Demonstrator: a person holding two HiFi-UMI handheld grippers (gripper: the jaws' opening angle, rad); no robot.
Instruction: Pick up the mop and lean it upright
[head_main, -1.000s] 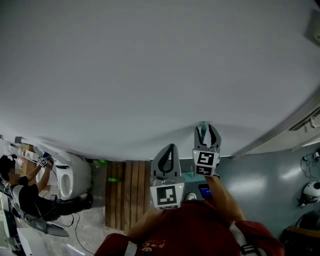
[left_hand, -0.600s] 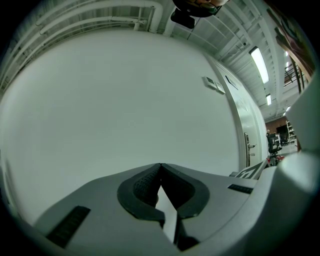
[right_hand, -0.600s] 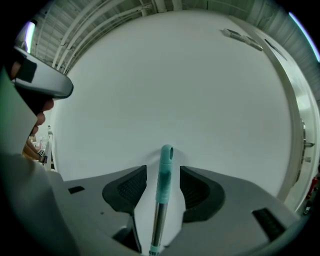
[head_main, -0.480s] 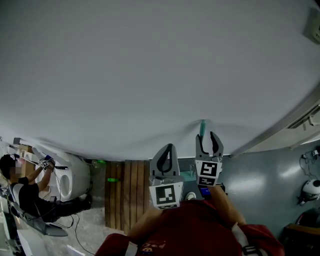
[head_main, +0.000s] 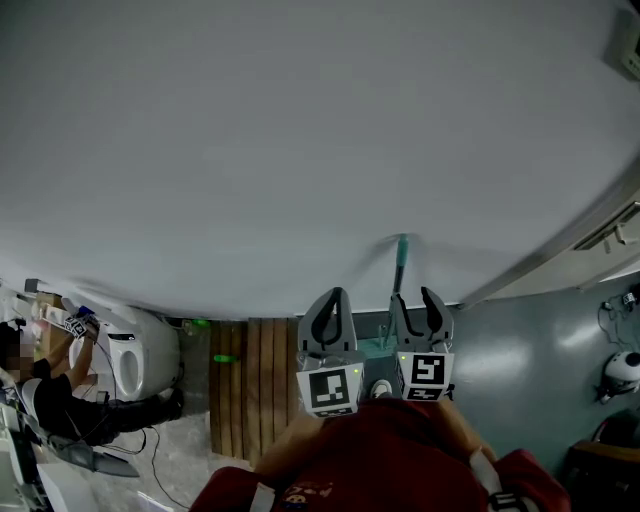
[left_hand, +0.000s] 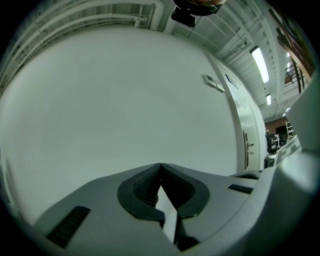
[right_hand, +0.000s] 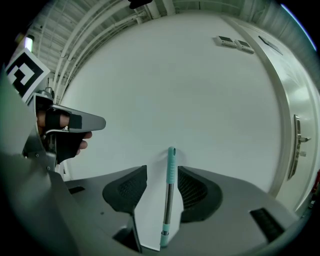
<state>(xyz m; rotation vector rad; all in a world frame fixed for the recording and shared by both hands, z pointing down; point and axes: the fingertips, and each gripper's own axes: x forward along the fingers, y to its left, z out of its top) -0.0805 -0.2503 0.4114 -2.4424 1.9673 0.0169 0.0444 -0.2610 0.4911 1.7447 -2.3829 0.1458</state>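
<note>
Mop handle stands upright at centre of the right gripper view, teal grip on top, leaning on the white wall. Right gripper jaws gape either side of it — no contact that I can see. Left gripper jaws pressed together, empty. My read: light, stiff, slick metal shaft — the teal grip is the better hold.

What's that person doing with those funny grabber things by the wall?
A person holds a gripper in each hand, facing a white wall. The mop handle, with its teal grip on top, stands upright and leans on that wall. The right gripper has its jaws apart, one on each side of the handle, not squeezing it. The left gripper is beside it with its jaws shut on nothing.
</note>
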